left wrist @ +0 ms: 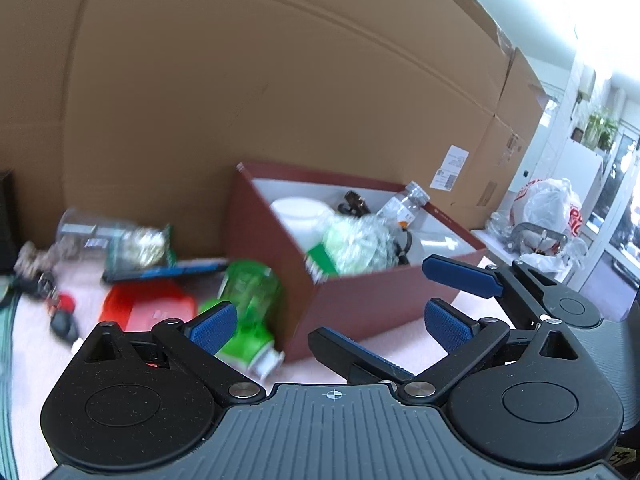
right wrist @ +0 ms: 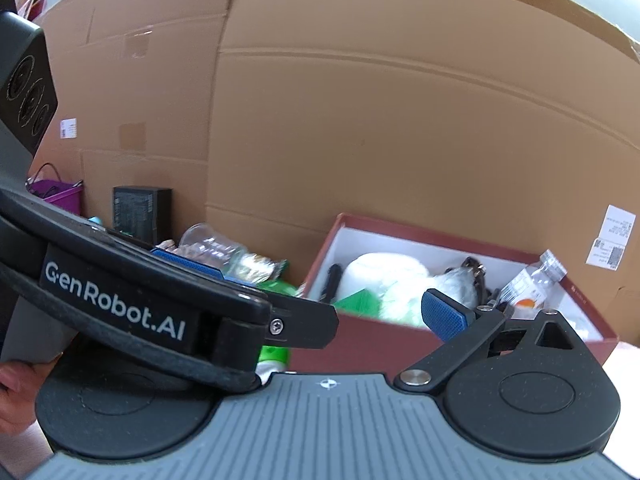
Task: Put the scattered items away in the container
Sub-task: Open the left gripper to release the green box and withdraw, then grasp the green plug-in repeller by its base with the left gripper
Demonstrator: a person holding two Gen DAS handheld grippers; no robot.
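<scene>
Cardboard backdrop [left wrist: 240,80], half-filled red box [left wrist: 360,304], perhaps bottles.

The box [left wrist: 360,304] is maroon outside and white inside. A green bottle [left wrist: 248,300] lies beside a red lid [left wrist: 148,308]. Blue, fine-ribbed pads [left wrist: 448,324] sit on black fingers, before brown cardboard [left wrist: 240,80].

Right wrist view, and there's white lettering reading "GenRobot.AI" on the black body of the left gripper [right wrist: 120,304] crossing the frame. On the cardboard wall [right wrist: 400,120] behind sit two white shipping labels [right wrist: 612,240] with codes, print too small to read, and another small sticker [right wrist: 68,128] far left, also unreadable. Left wrist view now: the white plastic bag [left wrist: 548,208] at the right carries red letters, cut off and illegible. The label [left wrist: 450,168] on the cardboard here is blurred too.
</scene>
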